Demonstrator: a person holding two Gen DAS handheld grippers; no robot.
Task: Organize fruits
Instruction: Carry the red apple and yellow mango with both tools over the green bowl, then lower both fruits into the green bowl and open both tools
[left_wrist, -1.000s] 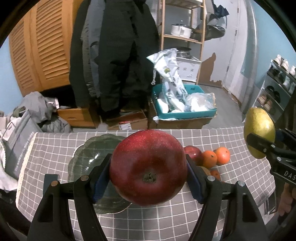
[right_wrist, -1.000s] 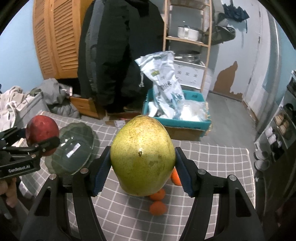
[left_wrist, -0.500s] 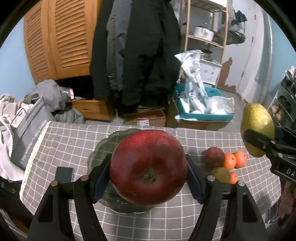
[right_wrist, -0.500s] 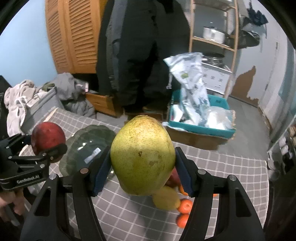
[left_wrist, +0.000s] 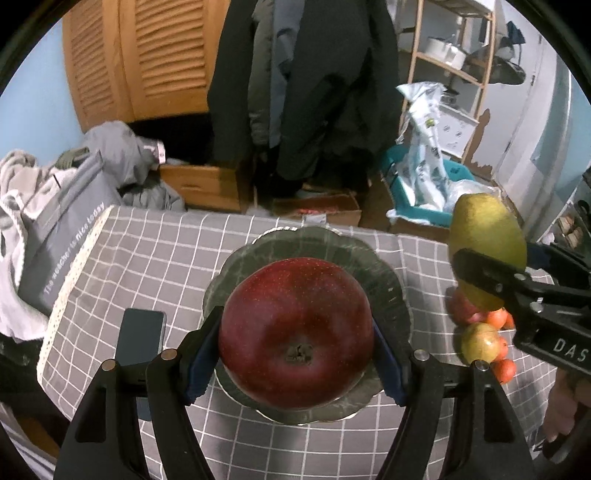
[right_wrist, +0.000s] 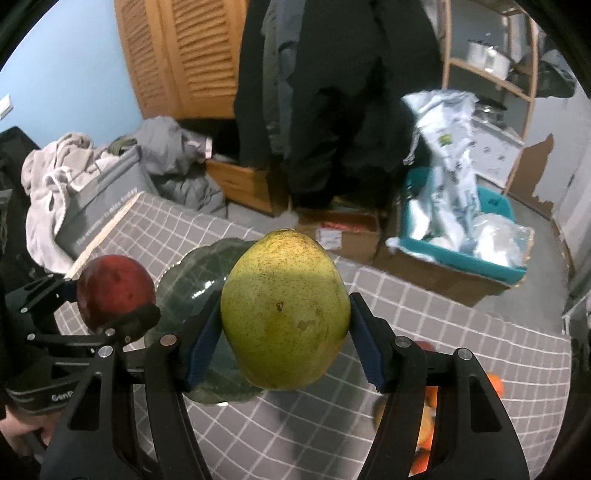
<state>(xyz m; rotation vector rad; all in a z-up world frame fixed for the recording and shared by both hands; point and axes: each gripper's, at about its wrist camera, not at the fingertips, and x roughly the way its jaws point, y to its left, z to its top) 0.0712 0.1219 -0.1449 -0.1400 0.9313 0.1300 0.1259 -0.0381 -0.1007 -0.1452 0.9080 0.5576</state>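
Note:
My left gripper (left_wrist: 295, 354) is shut on a big dark red apple (left_wrist: 295, 332), which hangs right over the dark green scalloped plate (left_wrist: 384, 269). My right gripper (right_wrist: 286, 328) is shut on a yellow-green pear (right_wrist: 286, 310). In the left wrist view that pear (left_wrist: 485, 243) is held to the right of the plate, above a heap of fruit. In the right wrist view the apple (right_wrist: 114, 291) sits at the left, and the plate (right_wrist: 195, 277) lies between and below both fruits.
A grey checked cloth (left_wrist: 155, 258) covers the table. A dark phone (left_wrist: 142, 334) lies left of the plate. Several oranges, a red fruit and a yellow-green fruit (left_wrist: 480, 341) are heaped to the right. Beyond the table are clothes, boxes and a teal crate (right_wrist: 480, 258).
Both grippers have swung left and lower with their fruit. The plate has come from the left of the apple to directly under it. The fruit heap has slid to the right edge.

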